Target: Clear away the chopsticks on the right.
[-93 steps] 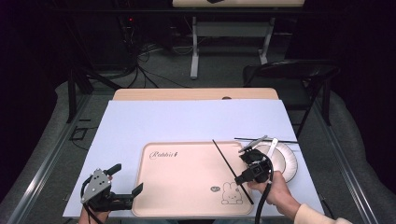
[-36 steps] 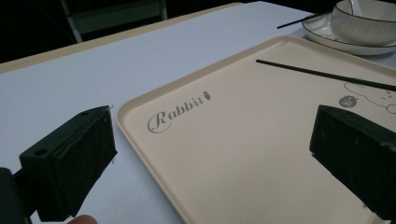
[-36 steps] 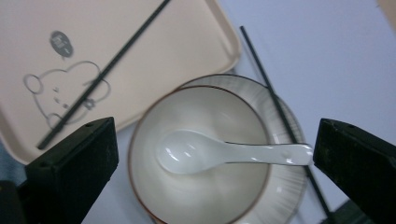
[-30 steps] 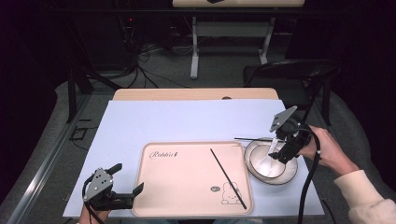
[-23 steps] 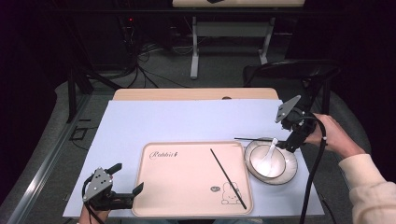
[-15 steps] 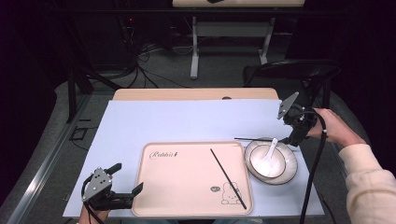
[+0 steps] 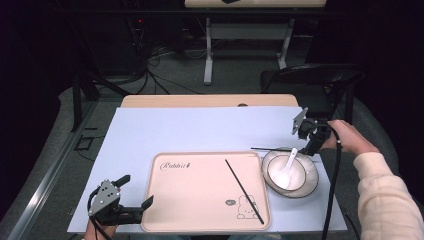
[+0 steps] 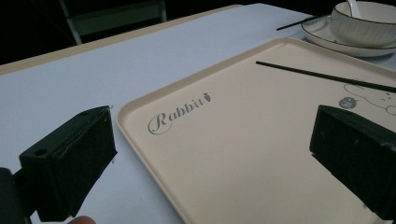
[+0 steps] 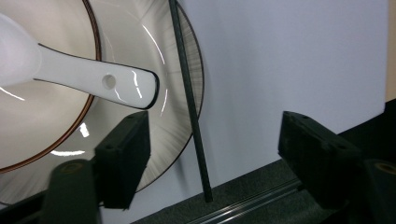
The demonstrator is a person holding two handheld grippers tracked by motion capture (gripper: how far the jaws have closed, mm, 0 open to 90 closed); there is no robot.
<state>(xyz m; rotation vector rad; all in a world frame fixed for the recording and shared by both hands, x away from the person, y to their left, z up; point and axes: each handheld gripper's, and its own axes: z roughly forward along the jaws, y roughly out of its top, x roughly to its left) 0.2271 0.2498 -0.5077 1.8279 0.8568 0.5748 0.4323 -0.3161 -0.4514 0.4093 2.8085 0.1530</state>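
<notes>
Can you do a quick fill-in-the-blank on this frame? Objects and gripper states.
1. The white spoon rests in the ____.
2. One black chopstick lies on the pink ____.
3. The other chopstick rests across the rim of the ____ under the bowl.
4. The right gripper has its jaws ____.

Missing words: bowl; tray; plate; open

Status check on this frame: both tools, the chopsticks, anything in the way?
Left tool open, at tray corner. Right tool open, empty, beside bowl. One chopstick on tray, other chopstick across plate rim. Spoon in bowl.
</notes>
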